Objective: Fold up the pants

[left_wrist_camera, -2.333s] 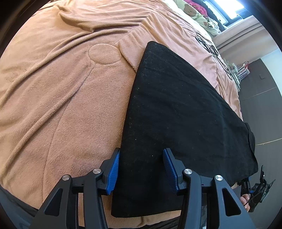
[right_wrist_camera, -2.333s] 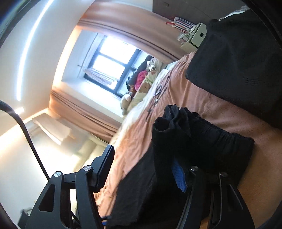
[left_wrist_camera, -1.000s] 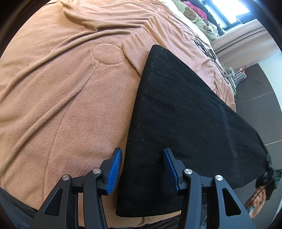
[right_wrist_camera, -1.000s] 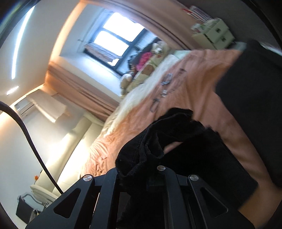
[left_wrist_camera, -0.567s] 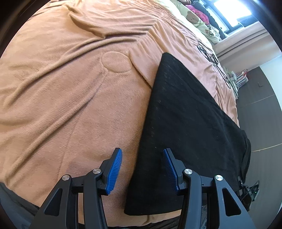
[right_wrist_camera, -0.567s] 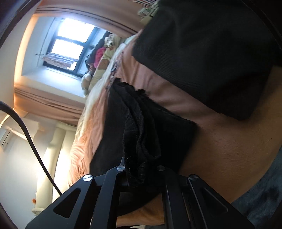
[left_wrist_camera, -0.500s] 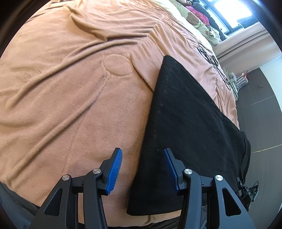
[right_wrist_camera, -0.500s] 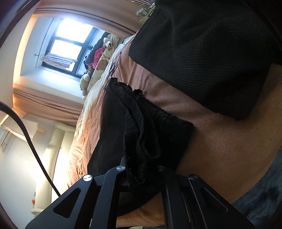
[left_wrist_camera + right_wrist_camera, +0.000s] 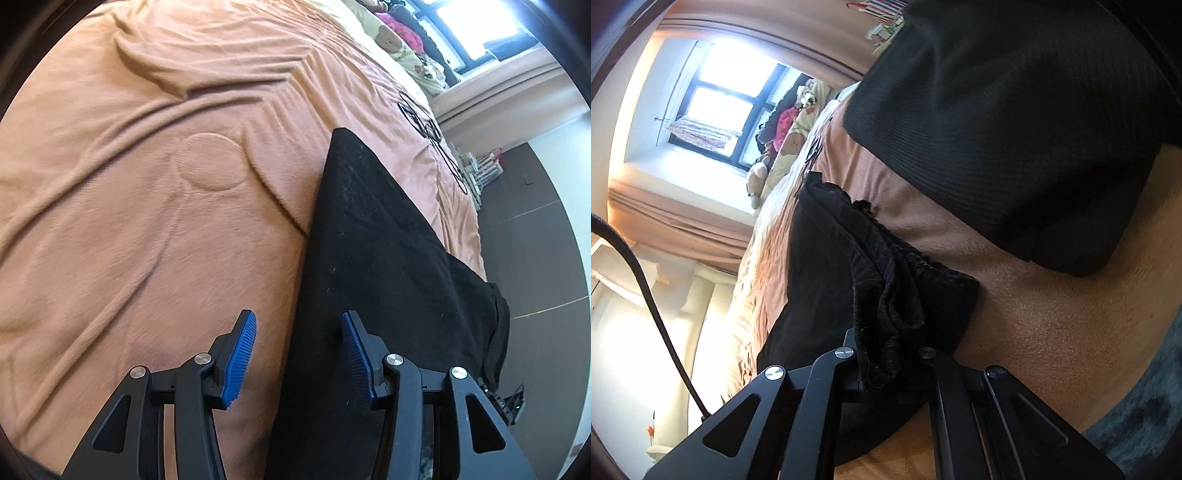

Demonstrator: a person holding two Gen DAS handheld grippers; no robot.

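Black pants (image 9: 373,258) lie flat on an orange-brown blanket (image 9: 147,206), running from the near edge towards the far right. My left gripper (image 9: 297,354) is open just above the pants' near left edge, its blue pads on either side of that edge. In the right wrist view my right gripper (image 9: 890,354) is shut on the bunched waistband of the pants (image 9: 882,280); its fingertips are hidden by the cloth.
A second black garment (image 9: 1015,129) lies on the blanket (image 9: 1052,314) beyond the waistband. Plush toys and pillows (image 9: 399,37) sit at the head of the bed under a window. A dark floor (image 9: 532,236) lies past the bed's right edge.
My left gripper has shifted left, so the pants' edge now lies between its open pads. My right gripper closed on the waistband about a second ago and has held it low since.
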